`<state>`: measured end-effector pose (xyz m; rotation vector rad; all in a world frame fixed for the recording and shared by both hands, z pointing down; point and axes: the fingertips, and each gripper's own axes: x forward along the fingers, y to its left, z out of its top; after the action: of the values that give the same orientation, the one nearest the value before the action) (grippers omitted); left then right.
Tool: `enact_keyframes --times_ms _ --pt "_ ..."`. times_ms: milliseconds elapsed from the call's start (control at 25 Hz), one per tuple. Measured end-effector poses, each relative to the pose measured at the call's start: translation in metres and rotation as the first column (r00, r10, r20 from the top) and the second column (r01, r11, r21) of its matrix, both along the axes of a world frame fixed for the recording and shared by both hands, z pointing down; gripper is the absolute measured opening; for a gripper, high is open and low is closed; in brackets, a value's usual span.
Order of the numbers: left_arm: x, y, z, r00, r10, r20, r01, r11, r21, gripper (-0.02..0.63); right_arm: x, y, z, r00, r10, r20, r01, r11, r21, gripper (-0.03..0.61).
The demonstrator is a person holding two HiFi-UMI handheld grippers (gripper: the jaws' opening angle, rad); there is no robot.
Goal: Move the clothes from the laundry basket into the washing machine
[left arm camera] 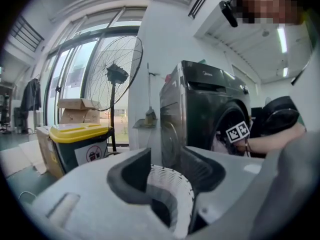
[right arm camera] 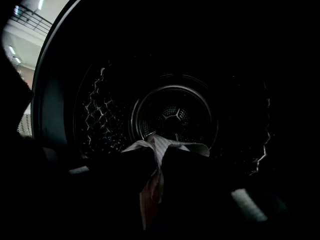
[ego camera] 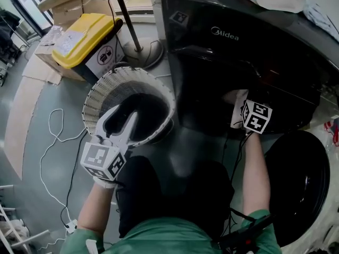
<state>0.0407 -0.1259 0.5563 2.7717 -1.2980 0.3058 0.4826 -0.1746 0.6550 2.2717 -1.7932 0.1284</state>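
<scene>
A white slatted laundry basket (ego camera: 104,91) stands on the floor left of the black Midea washing machine (ego camera: 222,36); its inside looks dark. My left gripper (ego camera: 123,115) hovers over the basket's near rim, open and empty, and the basket rim (left arm camera: 172,189) shows between its fingers (left arm camera: 131,173). My right gripper (ego camera: 241,110) reaches into the machine's round opening, shut on a pale striped cloth (ego camera: 237,100). In the right gripper view the cloth (right arm camera: 192,148) is pinched between the dark jaws and hangs down in front of the steel drum (right arm camera: 172,116).
The machine's round door (ego camera: 299,179) hangs open at the lower right. A yellow-lidded bin (ego camera: 87,36) and cardboard boxes (ego camera: 63,4) stand behind the basket, beside a pedestal fan's base (ego camera: 142,52). A white cable (ego camera: 53,126) lies on the floor at left.
</scene>
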Motion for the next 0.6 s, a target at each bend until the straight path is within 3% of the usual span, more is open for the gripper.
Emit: enact_keyframes --times_ms 40,160,240,400,600 --pt "-0.002 0.0 0.001 1.0 -0.006 0.002 0.006 1.0 -0.002 0.187 -0.002 -0.007 0.009 1.0 -0.022 0.006 0.022 1.0 -0.022 0.031" --pt "-0.004 0.002 0.007 1.0 -0.012 0.008 0.012 1.0 -0.012 0.187 -0.01 -0.013 0.058 0.994 -0.071 0.079 0.084 0.982 -0.169 0.163" --pt "-0.002 0.001 0.01 1.0 -0.009 0.009 0.01 1.0 -0.016 0.187 -0.014 -0.005 0.078 0.991 -0.079 0.112 0.103 0.97 -0.22 0.219" --pt "0.002 -0.006 0.008 1.0 -0.005 0.007 0.005 1.0 -0.007 0.187 -0.022 0.015 0.086 0.985 -0.084 0.147 0.117 0.967 -0.228 0.317" --pt "0.013 -0.015 0.009 1.0 0.025 -0.008 -0.025 1.0 -0.005 0.187 -0.028 0.049 0.074 0.981 -0.051 0.186 0.085 0.98 -0.178 0.354"
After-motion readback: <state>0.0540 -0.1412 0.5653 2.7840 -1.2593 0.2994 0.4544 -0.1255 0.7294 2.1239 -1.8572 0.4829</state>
